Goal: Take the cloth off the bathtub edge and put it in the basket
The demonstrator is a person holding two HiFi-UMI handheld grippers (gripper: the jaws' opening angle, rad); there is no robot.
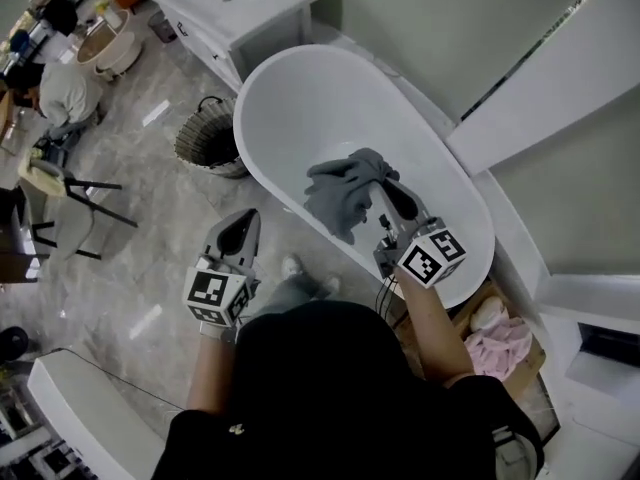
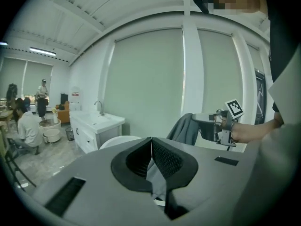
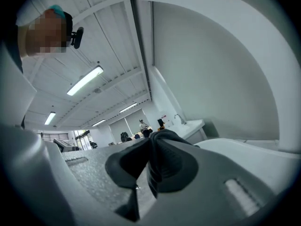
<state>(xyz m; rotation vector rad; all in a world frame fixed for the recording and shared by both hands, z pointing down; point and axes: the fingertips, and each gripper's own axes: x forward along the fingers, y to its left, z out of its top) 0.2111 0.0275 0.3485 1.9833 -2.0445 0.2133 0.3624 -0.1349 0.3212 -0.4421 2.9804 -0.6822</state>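
A grey cloth (image 1: pixel 345 193) hangs in the air over the white bathtub (image 1: pixel 290 93). My right gripper (image 1: pixel 386 184) is shut on its upper end. In the right gripper view a dark fold of the cloth (image 3: pixel 159 136) is pinched between the jaws of the right gripper (image 3: pixel 153 147). My left gripper (image 1: pixel 244 220) is shut and empty, outside the tub's near rim and above the floor. The left gripper view shows the left gripper (image 2: pixel 151 145) with its jaws together, and beyond it the cloth (image 2: pixel 185 129) hanging from the right gripper (image 2: pixel 201 125). A dark wicker basket (image 1: pixel 210 138) stands on the floor against the tub's left side.
A white vanity with a sink (image 1: pixel 235 3) stands beyond the tub's far end. A cardboard box with pink cloth (image 1: pixel 500 338) sits at the lower right. On the floor to the left are a folding chair (image 1: pixel 60 183), a crouching person (image 1: pixel 65 93) and a round basin (image 1: pixel 105 48).
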